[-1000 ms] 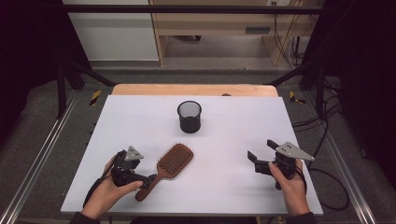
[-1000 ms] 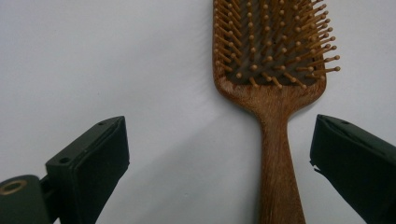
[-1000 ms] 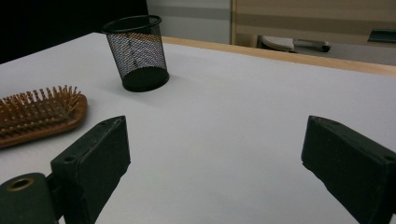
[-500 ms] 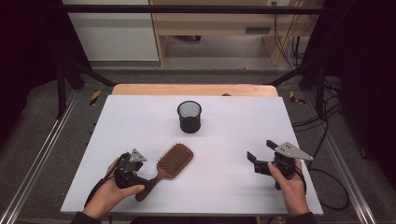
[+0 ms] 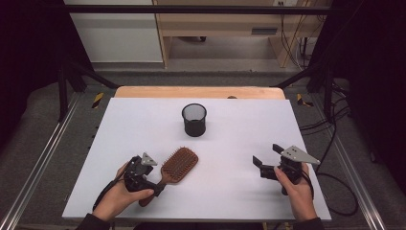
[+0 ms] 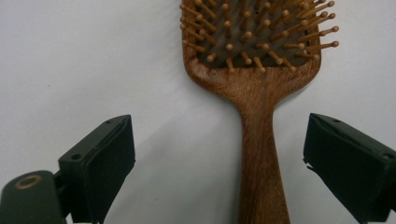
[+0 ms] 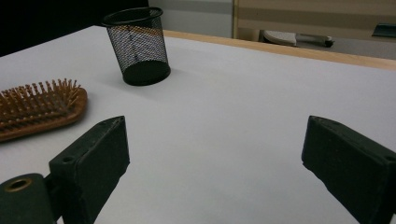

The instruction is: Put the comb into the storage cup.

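Between the 2 black jaws of the left gripper [image 6: 219, 172] runs the handle of the wooden hairbrush [image 6: 257, 93], nearer the right-hand jaw in the left gripper view, with white table showing on both sides of it. Those jaws have just been closing a little yet stand wide, and neither pad presses on the wood. From above, the left gripper [image 5: 154, 181] sits over the handle end near the table's front edge, while the hairbrush [image 5: 179, 164] lies bristles up, its head pointing away from the person toward the black mesh cup [image 5: 194, 120], which stands upright well apart, farther back. Right of these, the right gripper [image 5: 268, 162] is gaping wide with nothing between its jaws, above bare white table [image 5: 239, 139].
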Motion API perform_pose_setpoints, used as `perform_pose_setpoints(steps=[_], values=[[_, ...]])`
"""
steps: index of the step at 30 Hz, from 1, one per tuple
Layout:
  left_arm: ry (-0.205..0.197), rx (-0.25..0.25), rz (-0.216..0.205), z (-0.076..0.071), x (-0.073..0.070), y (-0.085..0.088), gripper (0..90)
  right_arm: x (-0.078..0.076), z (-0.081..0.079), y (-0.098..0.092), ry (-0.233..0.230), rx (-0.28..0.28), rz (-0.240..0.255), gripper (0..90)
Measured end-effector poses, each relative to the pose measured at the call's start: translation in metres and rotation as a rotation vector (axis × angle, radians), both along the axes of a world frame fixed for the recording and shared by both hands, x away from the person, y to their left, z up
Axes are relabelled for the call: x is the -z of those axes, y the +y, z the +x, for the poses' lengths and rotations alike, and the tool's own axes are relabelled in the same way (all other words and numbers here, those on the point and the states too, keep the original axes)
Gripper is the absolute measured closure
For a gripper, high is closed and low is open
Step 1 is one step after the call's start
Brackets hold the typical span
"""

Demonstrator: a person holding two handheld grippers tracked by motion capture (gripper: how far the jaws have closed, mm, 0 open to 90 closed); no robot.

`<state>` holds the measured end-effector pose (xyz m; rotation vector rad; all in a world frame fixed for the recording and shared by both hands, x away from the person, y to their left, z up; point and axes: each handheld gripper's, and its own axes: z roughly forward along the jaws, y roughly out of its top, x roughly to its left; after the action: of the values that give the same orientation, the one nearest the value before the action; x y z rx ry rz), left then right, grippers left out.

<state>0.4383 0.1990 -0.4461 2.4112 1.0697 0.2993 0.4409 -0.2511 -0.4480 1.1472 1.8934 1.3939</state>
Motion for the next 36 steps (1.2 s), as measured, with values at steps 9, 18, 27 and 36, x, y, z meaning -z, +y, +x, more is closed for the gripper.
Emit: perform_pose_setpoints(steps=[9,18,27,36], values=[[0.025,0.019,0.009,0.003,0.001,-0.006,13.1,0.001,0.000,0.001,0.007,-0.004,-0.007,7.7],[0.034,0.010,0.001,0.008,-0.003,-0.008,21.2,0.001,0.001,0.001,0.013,-0.009,-0.009,7.6],[0.087,0.020,0.016,0.008,0.000,-0.014,31.8,0.002,0.000,0.003,0.018,-0.015,-0.015,7.6],[0.104,0.034,0.051,0.009,0.006,-0.022,48.4,0.002,0.000,0.003,0.025,-0.024,-0.018,7.5]])
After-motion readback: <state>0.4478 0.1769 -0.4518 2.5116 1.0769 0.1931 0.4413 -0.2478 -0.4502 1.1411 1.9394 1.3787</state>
